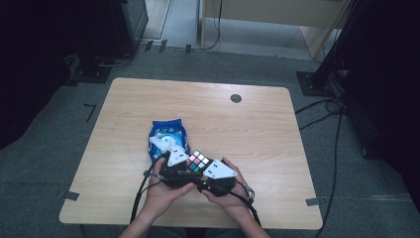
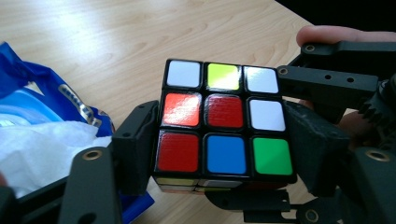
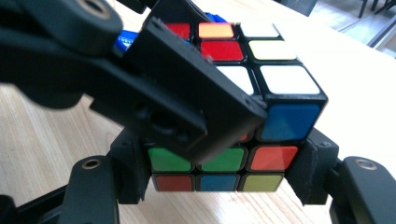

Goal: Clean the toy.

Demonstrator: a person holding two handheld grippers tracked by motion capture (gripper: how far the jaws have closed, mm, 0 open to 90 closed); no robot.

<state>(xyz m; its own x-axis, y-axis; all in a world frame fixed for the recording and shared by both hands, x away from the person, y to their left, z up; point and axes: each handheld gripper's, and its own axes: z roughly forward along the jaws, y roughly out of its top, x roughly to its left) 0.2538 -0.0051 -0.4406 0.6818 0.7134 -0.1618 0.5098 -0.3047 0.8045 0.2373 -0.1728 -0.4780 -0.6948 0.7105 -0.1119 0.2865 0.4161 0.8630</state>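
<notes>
While gripped, scrambled cube (image 2: 225, 123), mixed stickers

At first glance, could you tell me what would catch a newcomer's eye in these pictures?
The puzzle cube with its bright stickers stands out, held between the left gripper and the right gripper near the table's front edge. Just beyond it lies a crumpled blue bag.

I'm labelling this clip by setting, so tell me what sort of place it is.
Probably a lab or workshop recording space: a bare light wooden table stands on grey carpet, black equipment stands and loose black cables flank it, and a multicoloured puzzle cube is the prop.
</notes>
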